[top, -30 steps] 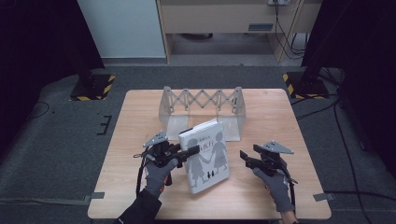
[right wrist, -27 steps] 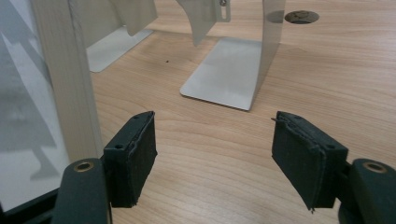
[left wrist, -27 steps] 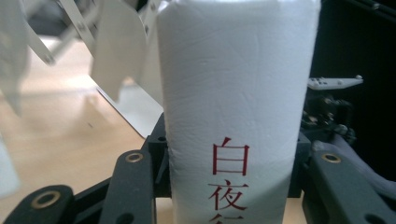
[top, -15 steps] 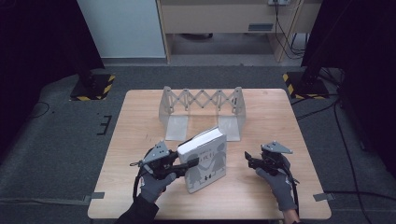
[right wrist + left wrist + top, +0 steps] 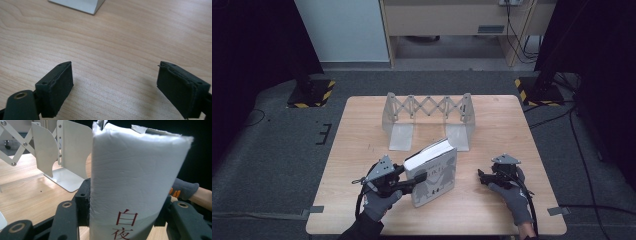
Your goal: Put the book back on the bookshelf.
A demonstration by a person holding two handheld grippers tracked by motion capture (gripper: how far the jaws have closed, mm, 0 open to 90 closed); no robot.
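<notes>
A thick white book (image 5: 436, 175) with red characters on its spine (image 5: 140, 182) stands tilted on the wooden table (image 5: 512, 125), page edges up. My left gripper (image 5: 411, 181) grips it from the left. In the left gripper view both pads touch the spine, though the jaws (image 5: 123, 207) have just been opening a little. My right gripper (image 5: 482, 177) rests low over bare wood to the right of the book, apart from it. Its jaws (image 5: 115, 85) stand wide with nothing between them and have just been opening.
A white expanding book rack (image 5: 427, 107) with scissor links and two bookend plates stands behind the book at the table's middle back. One of its plates (image 5: 72, 152) shows close by in the left gripper view. A plate's foot (image 5: 80, 5) lies ahead of the right gripper.
The left gripper has drawn toward the near edge and tipped the book more upright. The right gripper has sunk closer to the table.
</notes>
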